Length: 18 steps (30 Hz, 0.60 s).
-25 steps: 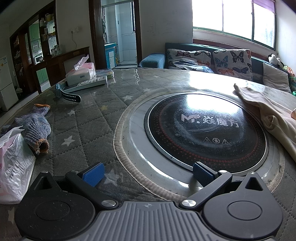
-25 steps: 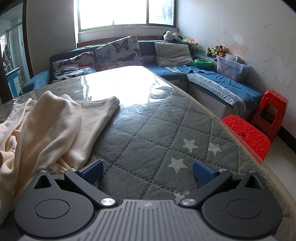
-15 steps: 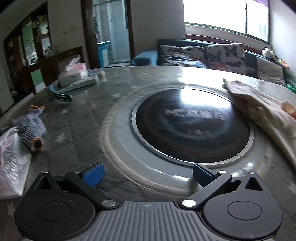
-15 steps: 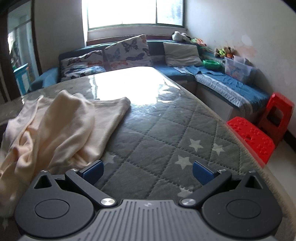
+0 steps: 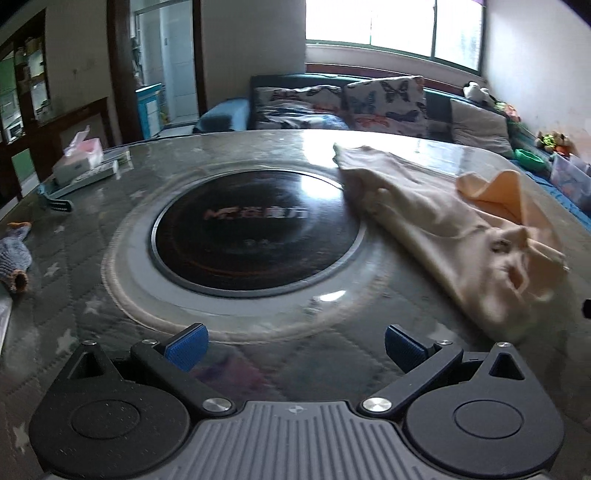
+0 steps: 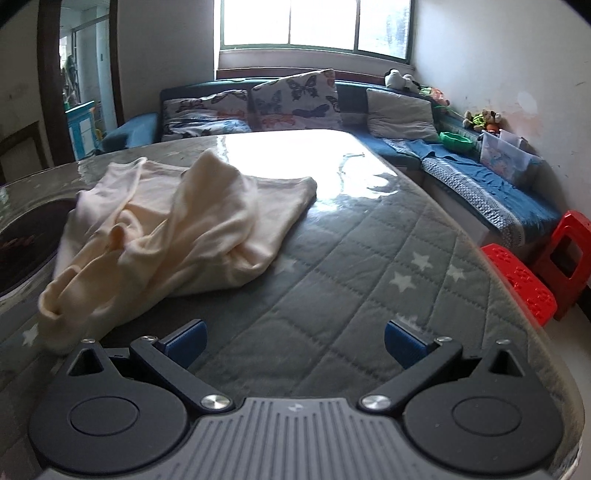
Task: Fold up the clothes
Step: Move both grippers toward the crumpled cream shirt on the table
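Left hand-held gripper (image 5: 294, 345) wide open, nothing between blue pads (image 5: 186, 346), hovering above quilted surface (image 5: 74, 236) near front edge of round black hob (image 5: 255, 236). Angled down toward surface. Right hand-held gripper (image 6: 294, 341) also wide open, empty, over bare quilted surface (image 6: 351, 266) with star print.

Cream garment (image 5: 454, 229) crumpled, unfolded, lying on surface to right of hob in left view, one end overlapping hob's pale ring. Peach inner side of garment turned up at far right. Some motion blur on near end. In right view same garment (image 6: 177, 225) bunched at left-centre, sleeve end (image 6: 55, 314) trailing toward gripper's left finger, just beside it, not touching. Flat part of garment stretched toward glare patch at far side of surface.

Other clutter in left view: tissue box (image 5: 79, 160) at far left, knit glove (image 5: 14, 258) at left edge, dark strap (image 5: 59, 204) near it. Sofa (image 6: 461, 173) with butterfly cushions (image 6: 299, 99) behind surface, under window (image 6: 314, 24). Red stools (image 6: 543, 273) on floor at right. Green bowl (image 6: 457, 141) and clear bin (image 6: 508, 157) on sofa's right run.
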Motion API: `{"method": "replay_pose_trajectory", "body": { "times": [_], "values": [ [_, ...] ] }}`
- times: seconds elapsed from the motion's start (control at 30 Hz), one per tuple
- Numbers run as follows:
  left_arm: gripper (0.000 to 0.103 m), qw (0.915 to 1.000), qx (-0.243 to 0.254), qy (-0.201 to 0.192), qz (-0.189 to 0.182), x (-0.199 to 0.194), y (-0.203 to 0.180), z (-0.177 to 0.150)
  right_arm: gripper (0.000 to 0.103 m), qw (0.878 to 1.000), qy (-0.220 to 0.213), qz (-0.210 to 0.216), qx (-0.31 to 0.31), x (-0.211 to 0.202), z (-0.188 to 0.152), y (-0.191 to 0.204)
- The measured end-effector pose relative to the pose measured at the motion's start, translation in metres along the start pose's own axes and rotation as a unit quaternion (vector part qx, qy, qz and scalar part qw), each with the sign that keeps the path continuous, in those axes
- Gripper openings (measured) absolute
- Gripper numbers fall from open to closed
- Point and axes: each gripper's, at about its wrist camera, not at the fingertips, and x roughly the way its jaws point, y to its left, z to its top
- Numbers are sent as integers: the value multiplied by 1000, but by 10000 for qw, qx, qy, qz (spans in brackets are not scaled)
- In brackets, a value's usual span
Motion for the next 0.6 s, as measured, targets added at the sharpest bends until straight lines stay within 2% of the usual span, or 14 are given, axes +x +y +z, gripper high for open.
{"method": "replay_pose_trajectory", "body": {
  "times": [0.6],
  "values": [
    [103, 9994, 234, 73, -253, -21, -39, -12, 103, 9992, 135, 382, 58, -30, -25, 15]
  ]
}}
